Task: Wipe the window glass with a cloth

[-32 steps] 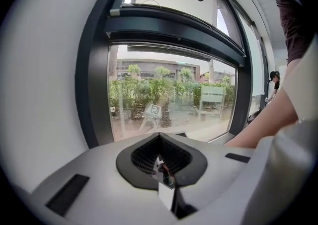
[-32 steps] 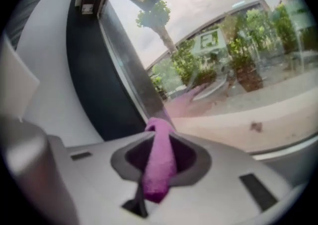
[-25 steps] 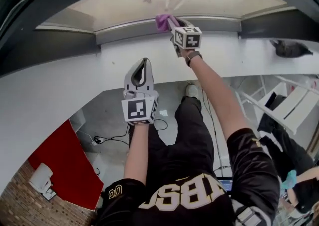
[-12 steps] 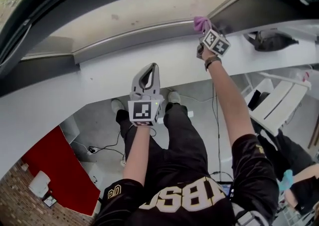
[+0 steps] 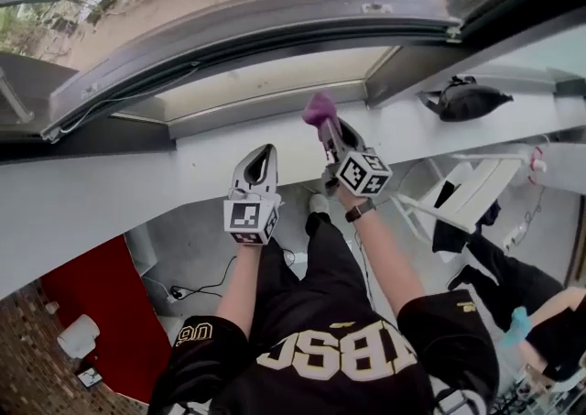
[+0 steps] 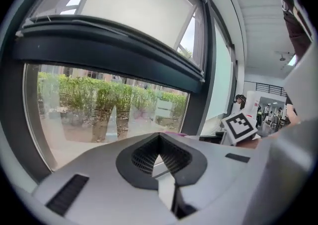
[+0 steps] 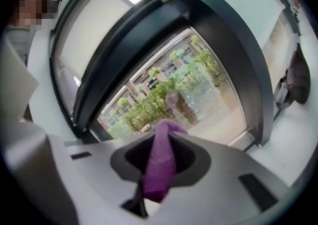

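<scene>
- Daylight comes through the window glass [image 5: 265, 83], set in a dark frame [image 5: 229, 27] above a white sill [image 5: 110, 198]; hedges [image 6: 99, 101] and a paved yard [image 6: 74, 137] lie beyond the pane.
- We hold the right gripper [image 5: 327, 126] clenched on a purple cloth [image 5: 320, 109]; its own view shows the cloth pinched between the jaws, a folded end poking past the tips.
- Our left gripper [image 5: 263, 157] has its jaws pressed together on nothing and hovers over the sill near the right one.
- We find the cloth over the sill, near the bottom edge of the pane but, as far as we can judge, apart from it.
- We judge this a moment off the glass: it fits a gap between strokes as well as a cloth pulled clear once the wiping is over, and we see no streaks or dirt on the pane to settle it.
- Should more wiping be wanted, we would need the cloth's free end laid flat on the pane, with even pressure and the grip kept firm.
</scene>
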